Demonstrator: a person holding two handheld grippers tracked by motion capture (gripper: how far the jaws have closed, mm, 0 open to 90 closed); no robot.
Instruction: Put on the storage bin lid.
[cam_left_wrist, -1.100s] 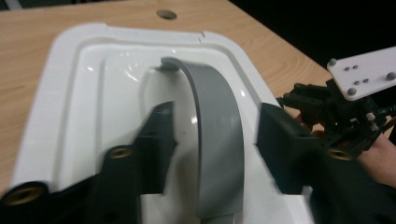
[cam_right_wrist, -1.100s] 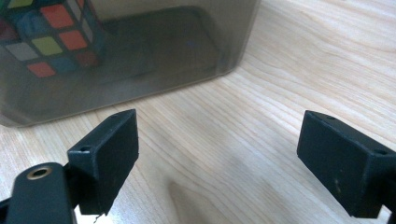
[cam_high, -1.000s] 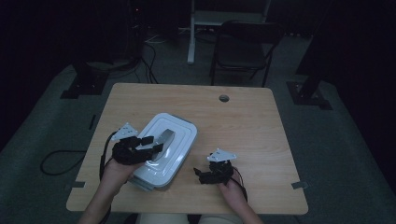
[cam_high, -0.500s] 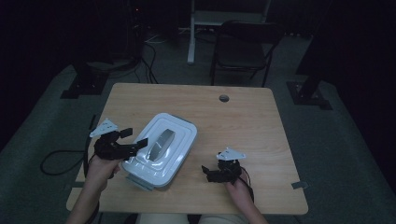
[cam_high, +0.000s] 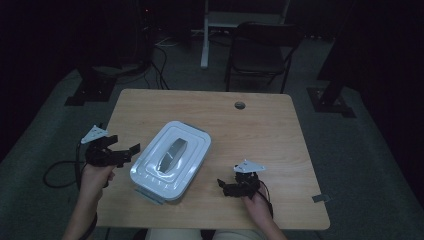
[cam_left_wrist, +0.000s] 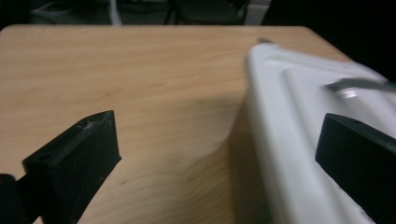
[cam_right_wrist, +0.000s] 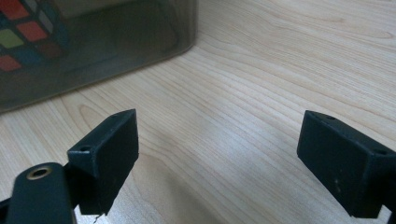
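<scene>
A white lidded storage box (cam_high: 170, 160) with a grey handle (cam_high: 168, 155) lies slantwise on the wooden table (cam_high: 260, 125). My left gripper (cam_high: 128, 153) hovers just off the box's left side, level and pointing at it. Its jaws have just been opening and stand wide with nothing between them. In the left gripper view the gripper (cam_left_wrist: 219, 154) frames bare wood, with the lid (cam_left_wrist: 299, 116) at the right. My right gripper (cam_high: 226, 187) rests low to the right of the box, open and empty. In its own view the right gripper (cam_right_wrist: 219, 154) faces the box's translucent wall (cam_right_wrist: 116, 42), with a colour cube (cam_right_wrist: 23, 28) inside.
A round cable hole (cam_high: 240, 105) sits near the table's far edge. A dark chair (cam_high: 260, 55) stands behind the table. A cable (cam_high: 60, 170) loops on the floor at the left. A pale clip (cam_high: 148, 195) juts from the box's near corner.
My left gripper has drawn back leftward off the lid to beside the box, and its jaws have spread. The box and my right gripper have stayed about where they were.
</scene>
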